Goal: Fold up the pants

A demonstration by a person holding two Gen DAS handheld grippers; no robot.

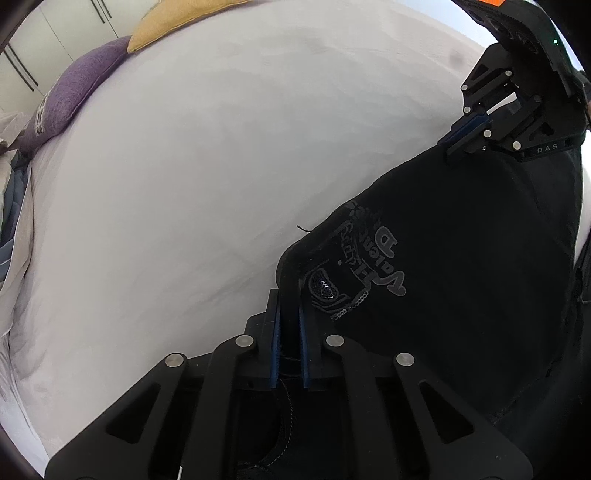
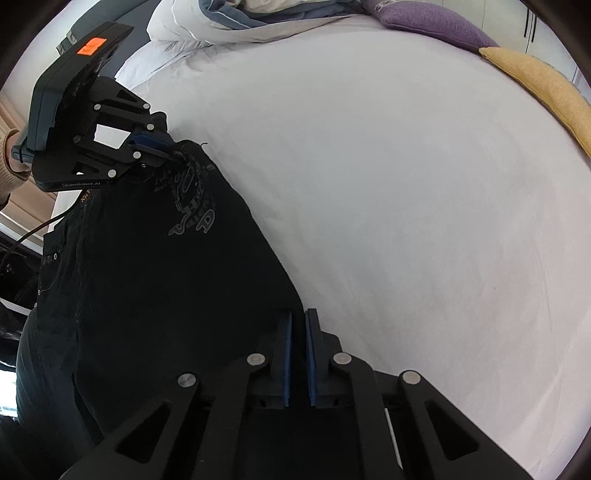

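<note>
Black pants (image 1: 461, 266) with a grey printed emblem hang stretched between both grippers above a white bed. My left gripper (image 1: 291, 314) is shut on one corner of the pants' edge, the cloth pinched between its blue pads. My right gripper (image 1: 448, 146) shows at the upper right of the left wrist view, shut on the other corner. In the right wrist view the pants (image 2: 155, 295) fill the left side; the right gripper (image 2: 298, 325) is shut on their edge and the left gripper (image 2: 177, 151) grips the far corner near the emblem.
The white bed sheet (image 1: 203, 184) spreads under the pants. A purple cushion (image 1: 70, 96) and a yellow cushion (image 1: 166, 26) lie at the bed's far edge. A bunched duvet (image 2: 229, 22) lies at the head of the bed. Wardrobe doors (image 1: 55, 37) stand behind.
</note>
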